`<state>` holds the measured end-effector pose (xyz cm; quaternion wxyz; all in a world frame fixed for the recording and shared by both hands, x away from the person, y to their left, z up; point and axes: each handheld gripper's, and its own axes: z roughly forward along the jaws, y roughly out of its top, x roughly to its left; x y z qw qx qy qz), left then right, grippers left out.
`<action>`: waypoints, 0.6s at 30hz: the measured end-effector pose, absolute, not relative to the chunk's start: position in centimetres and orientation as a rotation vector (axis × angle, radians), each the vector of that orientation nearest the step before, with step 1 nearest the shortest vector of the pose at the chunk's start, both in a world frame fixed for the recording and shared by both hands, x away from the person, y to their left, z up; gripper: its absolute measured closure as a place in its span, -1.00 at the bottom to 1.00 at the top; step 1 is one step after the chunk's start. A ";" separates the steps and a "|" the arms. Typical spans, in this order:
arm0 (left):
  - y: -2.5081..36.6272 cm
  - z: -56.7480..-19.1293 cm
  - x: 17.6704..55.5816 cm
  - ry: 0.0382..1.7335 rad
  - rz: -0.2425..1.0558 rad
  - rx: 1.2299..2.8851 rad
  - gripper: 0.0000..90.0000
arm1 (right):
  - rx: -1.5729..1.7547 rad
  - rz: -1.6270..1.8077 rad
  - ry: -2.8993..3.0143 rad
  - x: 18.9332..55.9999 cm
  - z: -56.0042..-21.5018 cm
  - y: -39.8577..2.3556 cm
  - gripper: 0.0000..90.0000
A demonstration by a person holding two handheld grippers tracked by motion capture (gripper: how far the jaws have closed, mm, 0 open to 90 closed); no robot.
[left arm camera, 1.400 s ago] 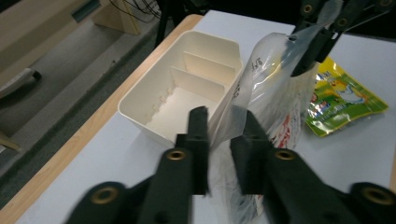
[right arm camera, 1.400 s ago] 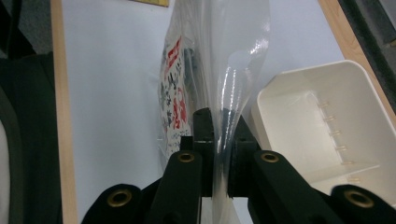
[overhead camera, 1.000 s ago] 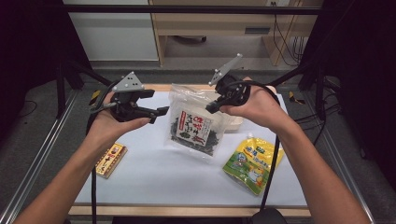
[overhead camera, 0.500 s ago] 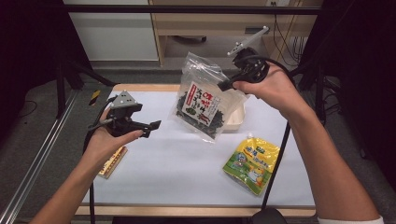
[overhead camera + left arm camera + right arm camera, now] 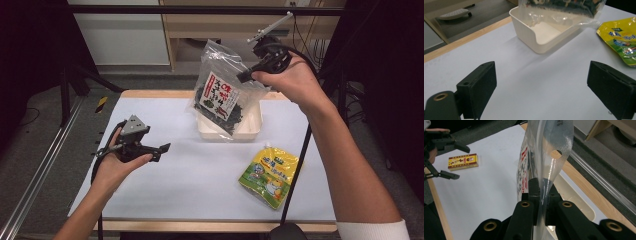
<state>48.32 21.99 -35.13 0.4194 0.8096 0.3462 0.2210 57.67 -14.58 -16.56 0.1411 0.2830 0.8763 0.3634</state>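
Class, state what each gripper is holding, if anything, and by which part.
The right gripper is shut on the seaweed bag, pinching its clear top edge, above the white tray. The left gripper holds nothing; its jaws are open.

Overhead and both claw cameras share the tray (image 5: 252, 131).

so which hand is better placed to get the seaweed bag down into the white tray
Right. The right tool is already shut on the top edge of the seaweed bag, which hangs over the white tray. The left tool is open, holds nothing and sits off to the side over the table.
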 end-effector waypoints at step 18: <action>23.3 -42.2 46.6 0.939 0.522 2.028 -0.81 | 0.932 1.014 2.443 60.7 -17.1 -14.7 0.93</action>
